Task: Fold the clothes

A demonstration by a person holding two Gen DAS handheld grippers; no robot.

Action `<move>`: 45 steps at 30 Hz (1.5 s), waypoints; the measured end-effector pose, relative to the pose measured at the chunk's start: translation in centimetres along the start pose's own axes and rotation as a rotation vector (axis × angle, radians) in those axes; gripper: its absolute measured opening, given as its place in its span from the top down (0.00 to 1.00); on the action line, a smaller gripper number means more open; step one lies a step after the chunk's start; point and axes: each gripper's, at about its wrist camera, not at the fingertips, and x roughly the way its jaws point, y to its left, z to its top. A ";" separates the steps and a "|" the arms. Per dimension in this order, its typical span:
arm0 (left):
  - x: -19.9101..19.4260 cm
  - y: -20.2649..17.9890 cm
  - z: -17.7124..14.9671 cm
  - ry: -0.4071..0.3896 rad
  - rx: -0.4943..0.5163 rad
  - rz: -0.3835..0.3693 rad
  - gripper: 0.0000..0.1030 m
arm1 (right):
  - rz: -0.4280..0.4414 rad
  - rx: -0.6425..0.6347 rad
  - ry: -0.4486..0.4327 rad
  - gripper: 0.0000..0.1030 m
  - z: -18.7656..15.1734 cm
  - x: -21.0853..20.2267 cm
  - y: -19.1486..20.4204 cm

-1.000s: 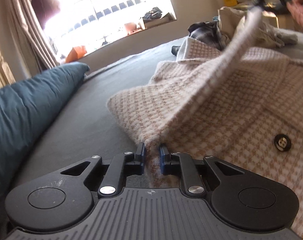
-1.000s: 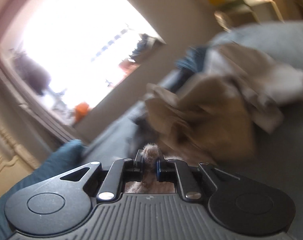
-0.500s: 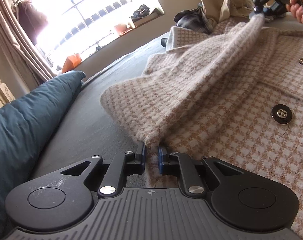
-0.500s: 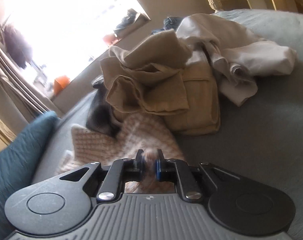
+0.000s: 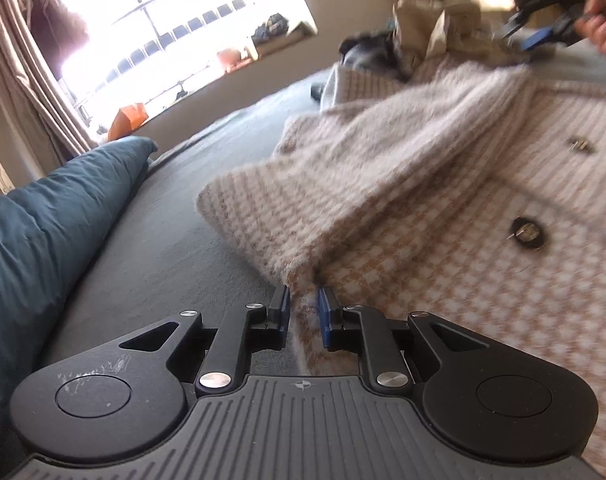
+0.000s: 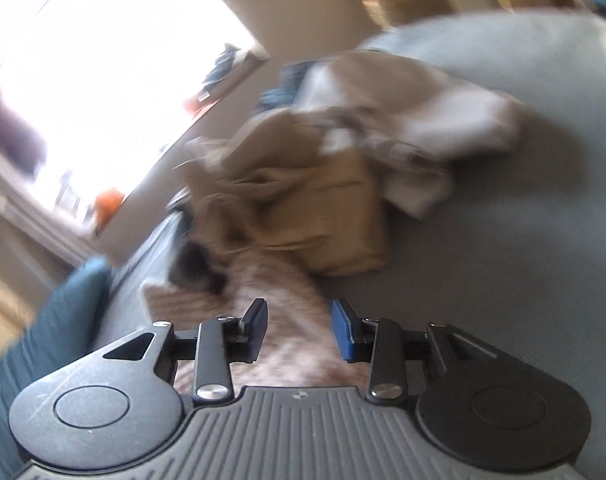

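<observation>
The left black two-finger gripper point(image 5: 304, 312) lies low and level, its blue-padded fingers point(image 5: 280, 312) drawn close together on a fold of checked cloth. The right black two-finger gripper point(image 6: 299, 330) is tilted, its fingers point(image 6: 343, 334) spread wide with nothing clamped; a bare hand point(image 5: 601, 20) grips its handle in the left wrist view.
</observation>
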 end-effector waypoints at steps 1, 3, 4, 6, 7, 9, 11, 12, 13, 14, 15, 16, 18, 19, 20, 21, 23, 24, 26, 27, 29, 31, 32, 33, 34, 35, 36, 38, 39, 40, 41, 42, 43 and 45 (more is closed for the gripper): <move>-0.6 0.1 0.1 -0.019 -0.009 -0.015 0.86 | 0.004 -0.044 0.013 0.59 0.3 0.2 0.9; -1.0 -0.3 0.7 -0.052 0.002 -0.045 0.85 | 0.009 -0.129 0.041 0.56 0.9 0.8 2.8; -0.7 -0.7 1.3 -0.070 0.016 -0.058 0.85 | -0.004 -0.164 0.068 0.56 1.0 1.9 3.5; 0.2 -1.7 2.7 -0.107 0.026 -0.083 0.85 | -0.030 -0.233 0.121 0.56 1.2 3.8 4.8; 0.9 -2.1 3.4 -0.124 0.021 -0.096 0.85 | -0.049 -0.270 0.139 0.56 1.2 4.6 5.5; 2.4 -2.9 4.6 -0.135 0.011 -0.116 0.85 | -0.076 -0.334 0.168 0.56 1.0 5.9 6.5; 3.7 -3.6 5.1 -0.124 0.014 -0.135 0.85 | -0.082 -0.385 0.193 0.57 0.8 6.7 7.1; 4.4 -4.0 5.3 -0.118 0.016 -0.144 0.85 | -0.087 -0.414 0.204 0.57 0.6 7.0 7.4; 5.1 -4.3 5.5 -0.108 0.017 -0.154 0.85 | -0.091 -0.444 0.216 0.62 0.4 7.3 7.7; 5.6 -4.7 5.3 -0.086 0.017 -0.164 0.85 | -0.100 -0.473 0.224 0.68 0.2 7.6 8.0; 6.0 -4.9 5.0 -0.068 0.014 -0.172 0.85 | -0.118 -0.499 0.220 0.87 0.1 7.6 8.1; 6.1 -5.1 4.7 -0.062 0.015 -0.171 0.85 | -0.119 -0.519 0.211 0.89 0.0 7.4 8.2; 6.0 -5.2 4.5 -0.065 0.011 -0.170 0.85 | -0.107 -0.549 0.183 0.91 0.0 7.1 8.3; 5.9 -5.2 4.5 -0.065 0.007 -0.172 0.85 | -0.109 -0.564 0.165 0.92 0.0 7.0 8.5; 5.9 -5.1 4.5 -0.065 0.002 -0.174 0.85 | -0.104 -0.576 0.138 0.92 0.0 6.8 8.8; 5.9 -5.1 4.6 -0.063 -0.001 -0.176 0.85 | -0.102 -0.586 0.113 0.93 0.1 6.8 9.2; 6.1 -5.4 4.8 -0.055 0.011 -0.174 0.85 | -0.110 -0.595 0.080 0.93 0.1 7.2 9.4; 6.1 -5.5 4.8 -0.050 0.013 -0.171 0.85 | -0.117 -0.599 0.069 0.93 0.1 7.5 9.5; 6.2 -5.7 4.7 -0.039 0.007 -0.174 0.86 | -0.155 -0.612 0.093 0.93 -0.4 9.0 9.1; 6.2 -5.8 4.7 -0.034 0.000 -0.177 0.86 | -0.174 -0.619 0.109 0.92 -0.8 9.8 8.7; 6.2 -5.8 4.5 -0.032 -0.001 -0.181 0.86 | -0.180 -0.602 0.092 0.89 -1.1 10.0 8.3; 6.2 -5.7 4.4 -0.034 -0.006 -0.186 0.86 | -0.168 -0.535 0.084 0.85 -0.6 9.4 7.8; 6.2 -5.6 4.4 -0.034 -0.013 -0.190 0.86 | -0.157 -0.492 0.075 0.85 -0.2 8.9 7.4; 6.2 -5.5 4.3 -0.034 -0.020 -0.194 0.86 | -0.145 -0.461 0.058 0.85 0.0 7.9 7.2; 6.1 -5.4 4.3 -0.034 -0.027 -0.197 0.86 | -0.130 -0.438 0.043 0.85 0.1 6.8 7.0; 6.1 -5.4 4.2 -0.036 -0.029 -0.199 0.86 | -0.106 -0.440 0.031 0.85 -0.1 5.6 7.1; 6.1 -5.4 4.2 -0.038 -0.029 -0.199 0.86 | -0.079 -0.444 0.023 0.85 -0.3 4.4 7.1; 6.1 -5.5 4.2 -0.043 -0.021 -0.196 0.86 | -0.017 -0.458 0.047 0.85 -1.4 2.7 7.4; 6.0 -5.6 4.2 -0.045 -0.016 -0.193 0.86 | 0.008 -0.468 0.064 0.85 -2.1 2.0 7.5; 5.9 -5.6 4.1 -0.047 -0.014 -0.191 0.86 | 0.009 -0.490 0.089 0.85 -2.9 2.0 7.5; 5.6 -5.6 4.1 -0.048 -0.016 -0.193 0.86 | -0.027 -0.516 0.125 0.85 -3.8 2.6 7.2; 5.3 -5.6 4.1 -0.049 -0.017 -0.196 0.86 | -0.063 -0.542 0.162 0.84 -4.8 3.2 6.8; 4.9 -5.5 4.0 -0.051 -0.022 -0.199 0.85 | -0.089 -0.560 0.188 0.85 -5.6 3.7 6.5; 3.4 -4.6 3.5 -0.060 -0.035 -0.204 0.83 | -0.081 -0.537 0.163 0.85 -5.8 3.4 5.5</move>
